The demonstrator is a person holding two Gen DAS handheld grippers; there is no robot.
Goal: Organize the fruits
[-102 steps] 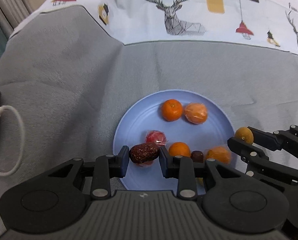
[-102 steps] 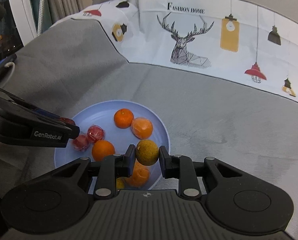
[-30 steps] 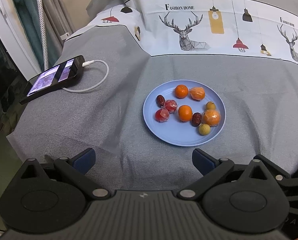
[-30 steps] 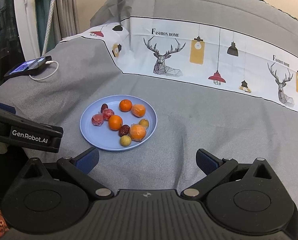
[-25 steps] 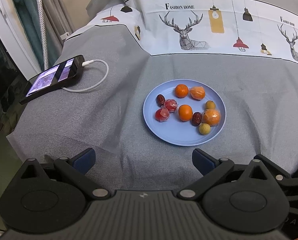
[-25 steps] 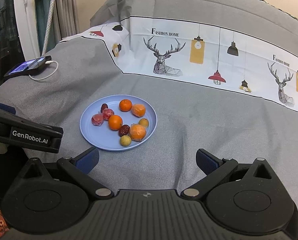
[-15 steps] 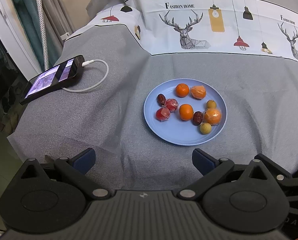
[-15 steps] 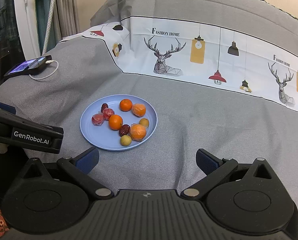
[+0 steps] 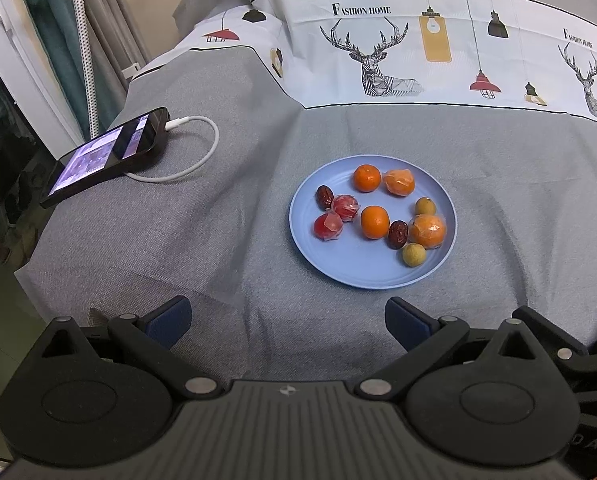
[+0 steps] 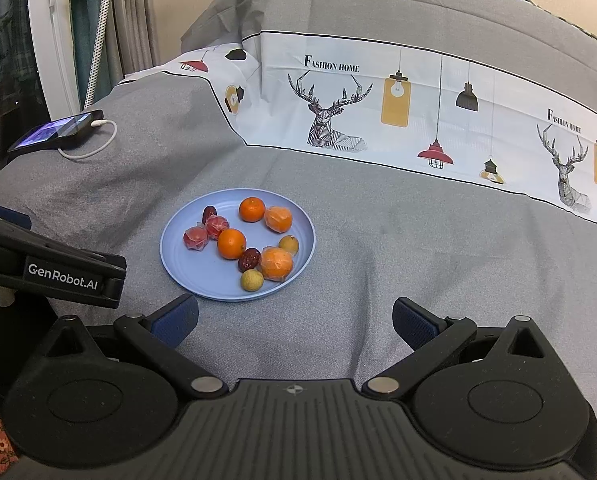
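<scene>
A light blue plate point(image 9: 350, 272) lies on the grey bed cover and holds several fruits: oranges point(image 9: 374, 221), wrapped oranges point(image 9: 428, 231), two wrapped red fruits point(image 9: 328, 226), two dark dates point(image 9: 397, 234) and two small yellow fruits point(image 9: 413, 255). It also shows in the right wrist view point(image 10: 202, 280). My left gripper point(image 9: 288, 318) is open and empty, well short of the plate. My right gripper point(image 10: 294, 320) is open and empty, near the plate's front right.
A phone point(image 9: 106, 156) with a lit screen and white charging cable point(image 9: 194, 160) lies at the left on the bed. A white patterned sheet band point(image 9: 438, 56) runs across the back. The bed edge drops off at the left. The left gripper's body point(image 10: 50, 264) shows at the left of the right wrist view.
Earlier the left gripper held a date and the right a yellow fruit over the plate. Both fruits now lie on the plate; both grippers are open and drawn back. Little motion over the last second.
</scene>
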